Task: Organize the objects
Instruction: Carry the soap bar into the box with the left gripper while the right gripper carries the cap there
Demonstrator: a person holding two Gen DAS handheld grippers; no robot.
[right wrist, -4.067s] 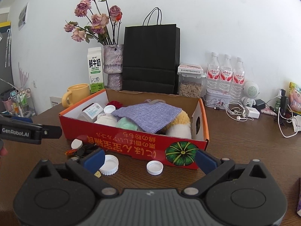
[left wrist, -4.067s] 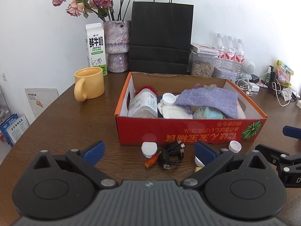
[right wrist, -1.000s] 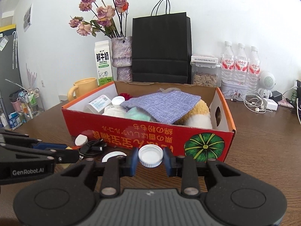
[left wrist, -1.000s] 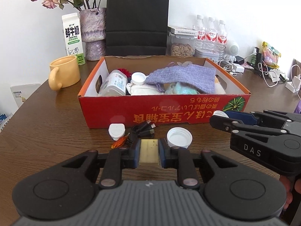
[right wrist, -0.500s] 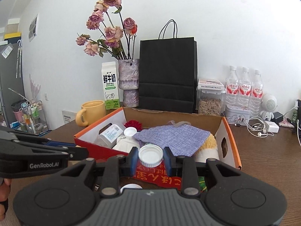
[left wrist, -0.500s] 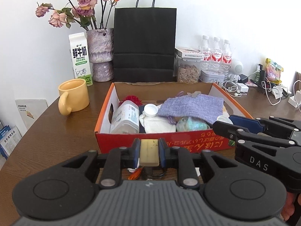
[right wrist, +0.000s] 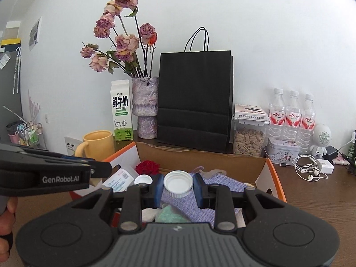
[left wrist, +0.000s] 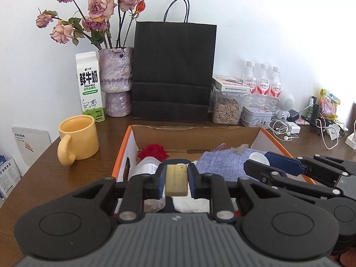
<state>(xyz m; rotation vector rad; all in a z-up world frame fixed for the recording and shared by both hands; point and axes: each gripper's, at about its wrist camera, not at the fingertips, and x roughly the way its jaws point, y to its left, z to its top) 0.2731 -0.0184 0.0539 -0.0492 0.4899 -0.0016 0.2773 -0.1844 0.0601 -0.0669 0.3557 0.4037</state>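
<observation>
**Both claws loaded, poised over the red box**

While gripping a small yellowish block (left wrist: 176, 182), the left claw (left wrist: 176, 181) is hanging over the near left part of the red cardboard box (left wrist: 276, 143), tilted gently downward, its pads pressing the block's two sides. The right claw (right wrist: 178, 188) is pinching a white bottle cap (right wrist: 178, 183) by its rim, open side up, above the purple cloth (right wrist: 191, 202) lying in the box.

Left wrist view: the right claw is reaching in from the right edge, side-on, the cap's rim peeking out at its tip. A yellow mug (left wrist: 77, 139) is sitting on the desk (left wrist: 44, 178) left of the box.

Right wrist view: the left claw is coming in from the left edge, with part of the person's hand (right wrist: 5, 227) under it. A second white cap (right wrist: 143, 179) and a red fabric rose (right wrist: 147, 166) are lying inside the box. The block itself is hidden here.
</observation>
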